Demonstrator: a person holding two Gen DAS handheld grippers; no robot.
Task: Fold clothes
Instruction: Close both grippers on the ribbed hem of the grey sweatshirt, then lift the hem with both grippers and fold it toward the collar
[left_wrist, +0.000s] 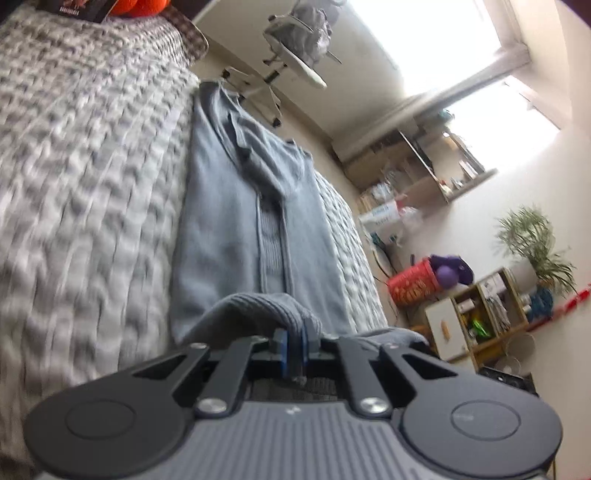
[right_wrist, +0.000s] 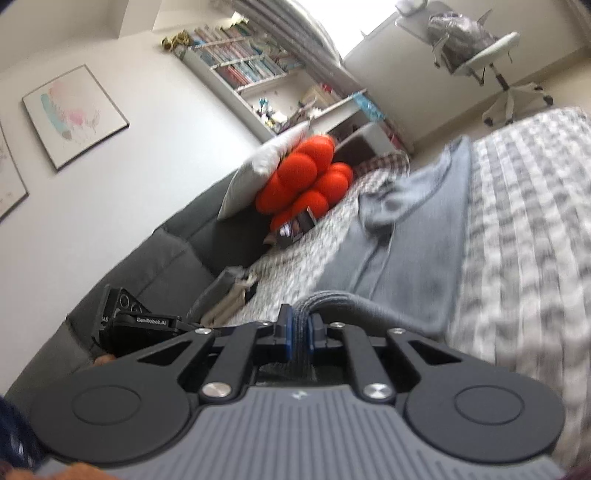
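Sweater (left_wrist: 236, 221) hem pinched between both grippers' fingers (left_wrist: 281, 349)

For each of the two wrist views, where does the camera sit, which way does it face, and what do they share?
Left wrist: behind the left gripper, facing along the blue-grey sweater toward the office chair and window.
Right wrist: behind the right gripper, facing the orange cushion and bookshelf.
Shared: sweater, knitted blanket, chair; both grippers pinch the ribbed hem.

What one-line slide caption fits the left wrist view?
Left gripper pinches the ribbed hem of a grey-blue sweater spread on a patterned bedspread.
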